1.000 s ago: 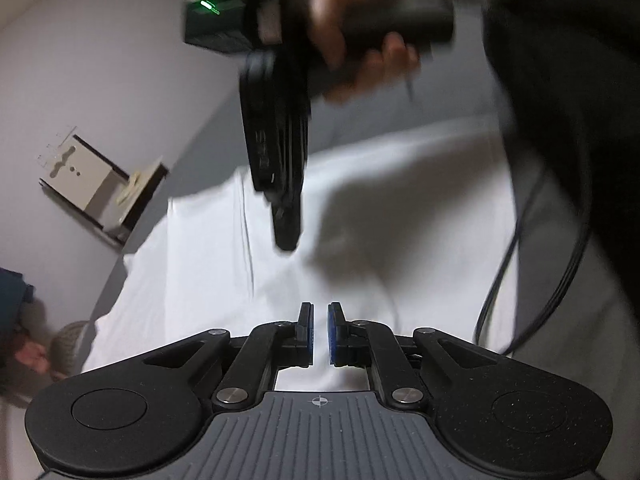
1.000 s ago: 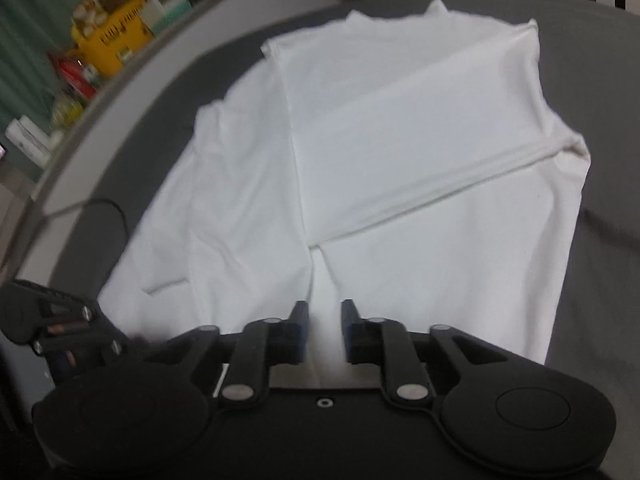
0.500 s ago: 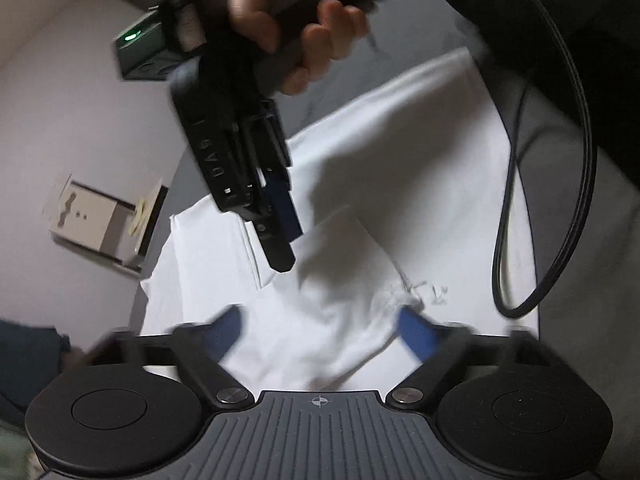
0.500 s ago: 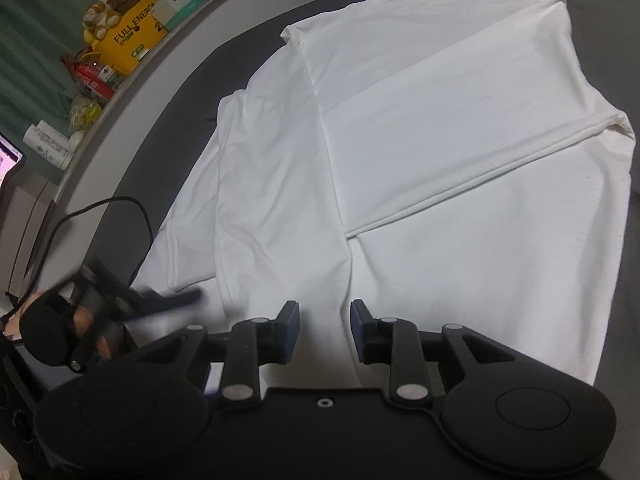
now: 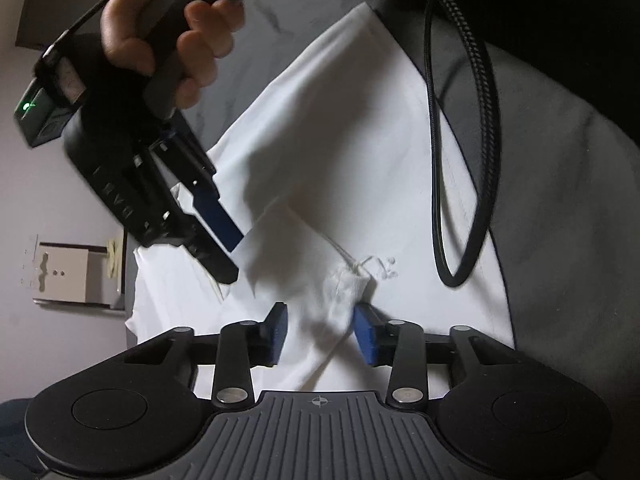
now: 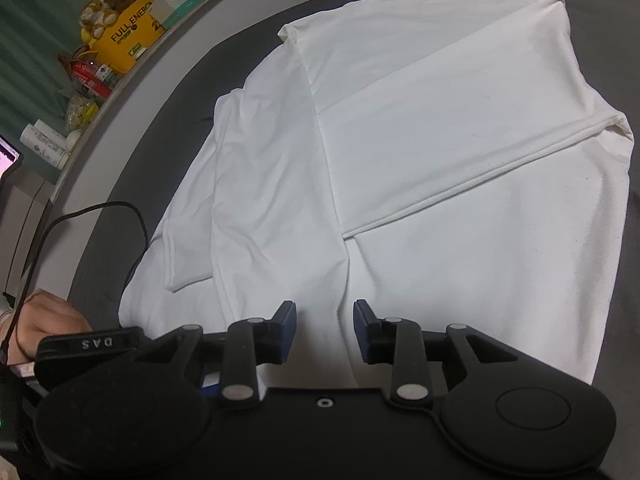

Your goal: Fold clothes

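Note:
A white garment [image 6: 440, 160] lies spread on a grey bed [image 6: 132, 160], one side folded over with a straight hem running across it. In the left wrist view a bunched corner of the garment [image 5: 346, 288] with loose threads sits between the pads of my left gripper [image 5: 320, 330], which is open; the corner touches the right pad. My right gripper [image 6: 325, 322] is open just above the garment's near edge, nothing between its fingers. From the left wrist view, the right gripper [image 5: 236, 258] hangs in a hand [image 5: 172, 36] over the cloth.
A black cable [image 5: 460, 160] loops over the garment's right side, and another cable [image 6: 132, 216] crosses the bed's left edge. A shelf with a yellow box [image 6: 128, 36] and packets runs along the left. A white wall box [image 5: 68, 276] is beyond the bed.
My left gripper went from shut to wide open, then narrowed around the garment corner. My right gripper widened a little and dropped closer to the cloth.

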